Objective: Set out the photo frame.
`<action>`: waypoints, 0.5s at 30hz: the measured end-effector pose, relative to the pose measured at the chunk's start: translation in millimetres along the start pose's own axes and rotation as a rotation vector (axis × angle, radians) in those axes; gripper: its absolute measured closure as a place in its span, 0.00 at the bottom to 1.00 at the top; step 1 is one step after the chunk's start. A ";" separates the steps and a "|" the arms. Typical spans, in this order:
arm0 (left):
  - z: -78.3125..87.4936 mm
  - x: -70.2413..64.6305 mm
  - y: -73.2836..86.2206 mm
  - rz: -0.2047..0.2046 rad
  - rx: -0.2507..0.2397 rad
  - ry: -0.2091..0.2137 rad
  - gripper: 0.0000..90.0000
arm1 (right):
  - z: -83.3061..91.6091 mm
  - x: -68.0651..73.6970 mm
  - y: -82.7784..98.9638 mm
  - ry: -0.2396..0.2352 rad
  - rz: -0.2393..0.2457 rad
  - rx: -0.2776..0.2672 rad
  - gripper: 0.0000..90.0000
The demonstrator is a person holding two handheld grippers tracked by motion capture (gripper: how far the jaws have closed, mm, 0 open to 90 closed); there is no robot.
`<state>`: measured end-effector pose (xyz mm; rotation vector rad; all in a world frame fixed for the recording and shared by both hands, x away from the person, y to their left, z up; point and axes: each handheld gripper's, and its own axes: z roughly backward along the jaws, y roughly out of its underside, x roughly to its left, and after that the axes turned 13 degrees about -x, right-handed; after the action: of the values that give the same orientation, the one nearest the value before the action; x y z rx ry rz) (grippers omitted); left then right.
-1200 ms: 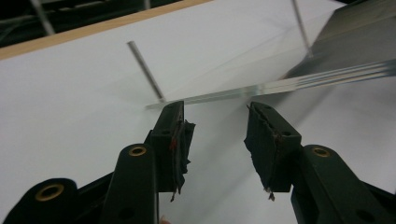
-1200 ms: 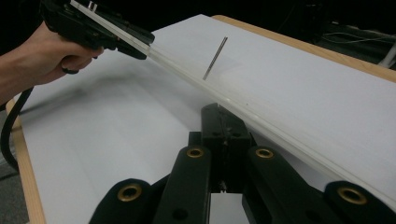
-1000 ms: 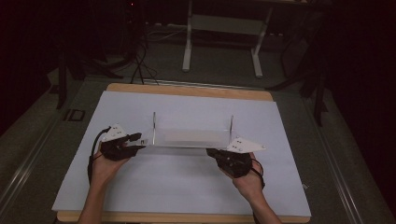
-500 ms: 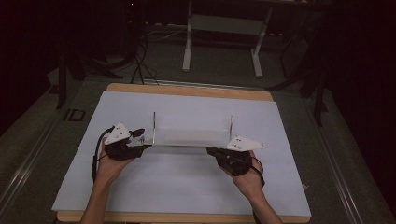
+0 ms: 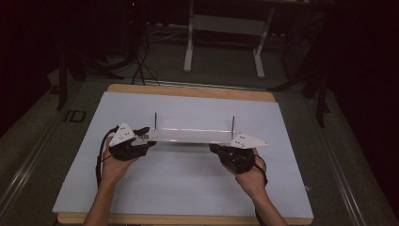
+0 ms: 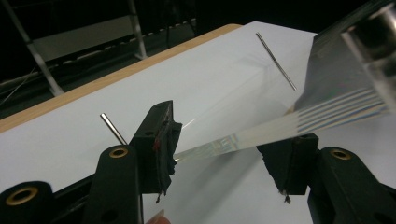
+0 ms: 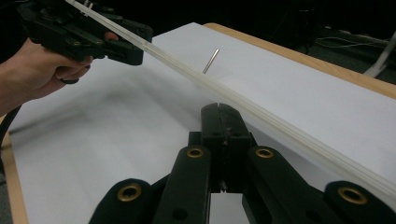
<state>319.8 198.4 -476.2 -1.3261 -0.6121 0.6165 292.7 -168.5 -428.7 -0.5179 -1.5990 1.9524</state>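
A long clear plastic plate [image 5: 193, 135] hangs level just above the white table top [image 5: 188, 193], in front of two thin upright metal pins [image 5: 155, 120] [image 5: 233, 123]. My left gripper [image 5: 148, 140] is at its left end. In the left gripper view the jaws [image 6: 229, 140] stand apart and have just been closing, with the plate's end [image 6: 261, 133] between them and touching the left pad [image 6: 166, 144]. My right gripper [image 5: 216, 149] is under the plate's right end. Its jaws [image 7: 219, 107] are shut together, and the plate [image 7: 187, 70] runs just past their tips.
The white top lies on a wooden board [image 5: 188, 91] with a dark floor around it. A metal stand [image 5: 226, 42] and cables [image 5: 141, 66] sit beyond the far edge. Both forearms enter from the bottom edge.
The left gripper has crept slightly right, toward the plate's left end. The right gripper and the plate have stayed where they were.
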 end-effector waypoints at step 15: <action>-2.9 2.7 -4.2 0.021 -0.005 -0.016 0.52 | 8.0 -30.0 16.6 0.072 0.012 0.085 0.68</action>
<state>324.0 197.9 -472.2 -1.3347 -0.6136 0.6437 308.0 -195.9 -444.8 -0.5585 -1.4651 1.9786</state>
